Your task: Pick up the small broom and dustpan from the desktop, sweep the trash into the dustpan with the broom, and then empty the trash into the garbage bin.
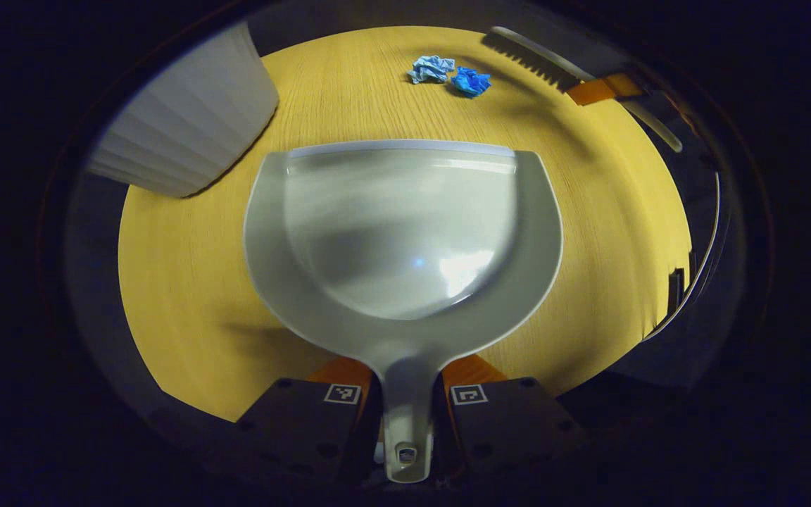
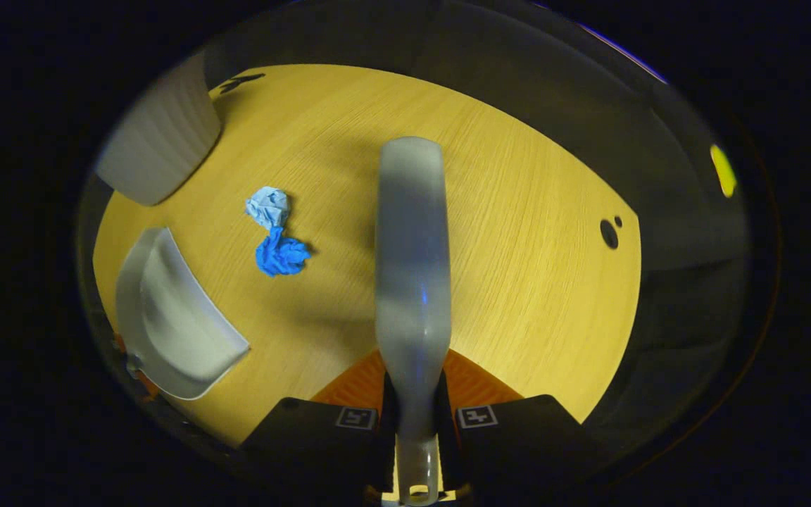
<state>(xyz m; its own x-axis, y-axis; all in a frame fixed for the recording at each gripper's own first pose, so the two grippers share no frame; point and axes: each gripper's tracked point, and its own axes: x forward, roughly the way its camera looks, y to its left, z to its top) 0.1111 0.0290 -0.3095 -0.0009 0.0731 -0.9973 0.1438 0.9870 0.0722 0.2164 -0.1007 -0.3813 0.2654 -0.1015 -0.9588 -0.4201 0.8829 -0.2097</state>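
My left gripper [image 1: 405,394] is shut on the handle of the grey dustpan [image 1: 405,232], whose open lip faces two crumpled paper scraps, a pale blue one [image 1: 431,69] and a deep blue one [image 1: 471,82], farther off on the wooden desktop [image 1: 187,282]. My right gripper [image 2: 415,415] is shut on the handle of the small broom [image 2: 412,260], seen from its back, held above the desktop [image 2: 532,267]. In the left gripper view the broom's bristles [image 1: 529,55] hang at the upper right, beyond the scraps. In the right gripper view the scraps [image 2: 275,236] lie left of the broom, with the dustpan [image 2: 173,317] at the lower left.
A white ribbed garbage bin [image 1: 187,127] stands at the desk's far left, also in the right gripper view as the bin [image 2: 162,137] at the upper left. Two dark holes [image 2: 611,231] mark the desk near its right edge. Bare wood lies between the scraps and the dustpan.
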